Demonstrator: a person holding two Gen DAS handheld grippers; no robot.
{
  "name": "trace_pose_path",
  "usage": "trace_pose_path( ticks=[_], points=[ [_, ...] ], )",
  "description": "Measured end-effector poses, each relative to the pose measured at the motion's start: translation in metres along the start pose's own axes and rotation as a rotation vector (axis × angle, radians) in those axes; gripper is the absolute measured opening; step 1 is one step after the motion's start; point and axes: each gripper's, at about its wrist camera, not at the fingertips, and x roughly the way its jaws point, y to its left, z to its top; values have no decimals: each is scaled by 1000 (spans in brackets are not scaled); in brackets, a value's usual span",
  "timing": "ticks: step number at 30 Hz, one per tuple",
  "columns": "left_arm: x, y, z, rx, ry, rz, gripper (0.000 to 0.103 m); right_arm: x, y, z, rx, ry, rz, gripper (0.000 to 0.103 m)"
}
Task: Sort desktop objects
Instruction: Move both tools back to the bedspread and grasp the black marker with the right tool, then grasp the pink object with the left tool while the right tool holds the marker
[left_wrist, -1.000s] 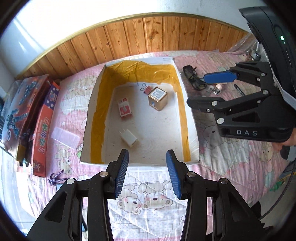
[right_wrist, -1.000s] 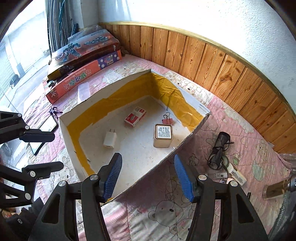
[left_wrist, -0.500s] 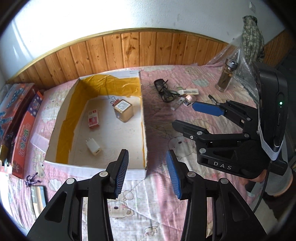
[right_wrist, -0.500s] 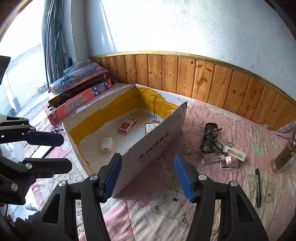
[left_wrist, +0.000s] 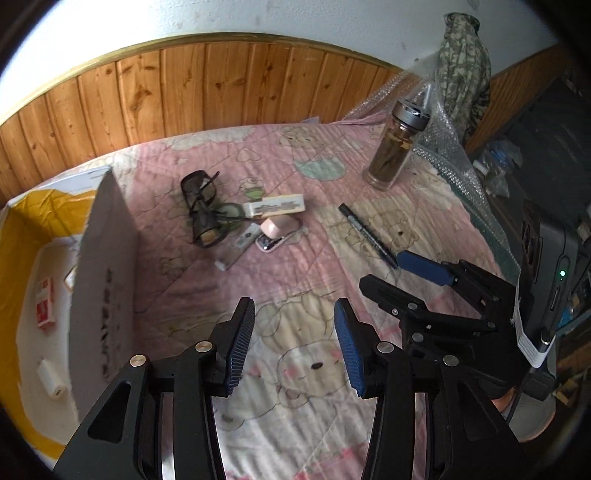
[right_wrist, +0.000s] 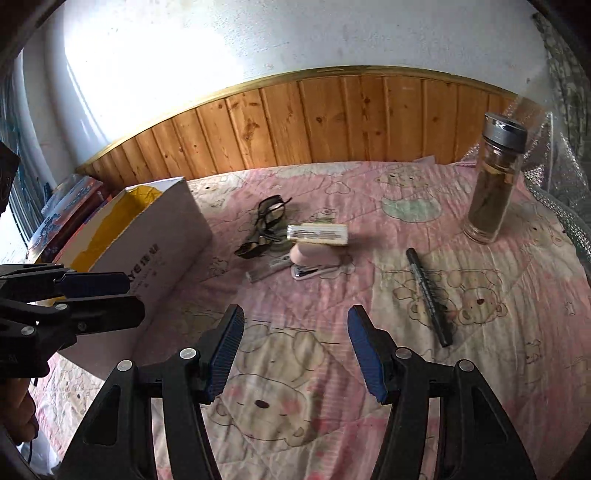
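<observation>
Loose objects lie together on the pink bear quilt: black glasses (left_wrist: 201, 206) (right_wrist: 267, 221), a flat white packet (left_wrist: 275, 205) (right_wrist: 317, 233), a pink stapler (left_wrist: 275, 227) (right_wrist: 314, 256) and a small white stick (left_wrist: 236, 247). A black pen (left_wrist: 367, 236) (right_wrist: 428, 295) lies to their right. The cardboard box (left_wrist: 107, 273) (right_wrist: 155, 251) with yellow lining stands at the left and holds a red packet (left_wrist: 44, 308) and a white charger (left_wrist: 51, 376). My left gripper (left_wrist: 293, 343) (right_wrist: 135, 295) hovers over bare quilt, jaws opening, nothing between them. My right gripper (right_wrist: 295, 350) (left_wrist: 382, 269) is open and empty, short of the pen.
A glass bottle (left_wrist: 397, 147) (right_wrist: 495, 184) with a grey lid stands upright at the back right, beside bubble wrap (right_wrist: 554, 206). Game boxes (right_wrist: 70, 206) lie beyond the cardboard box. Wood panelling backs the bed. A camouflage cloth (left_wrist: 465, 55) hangs at the far right.
Both grippers have swung right and down, from above the cardboard box to the quilt near the loose objects. The right gripper has rolled. The left jaws stand slightly wider.
</observation>
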Motion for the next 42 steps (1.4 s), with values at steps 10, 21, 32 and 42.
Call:
trace_pose_path(
  ticks=[10, 21, 32, 42],
  points=[
    [134, 16, 48, -19, 26, 15, 47, 54, -67, 2, -21, 61, -132, 60],
    [164, -16, 59, 15, 83, -116, 47, 96, -104, -2, -32, 142, -121, 30],
    [183, -19, 56, 47, 88, -11, 26, 92, -132, 6, 151, 144, -29, 14],
    [110, -15, 21, 3, 72, -43, 26, 45, -91, -8, 236, 102, 15, 14]
  ],
)
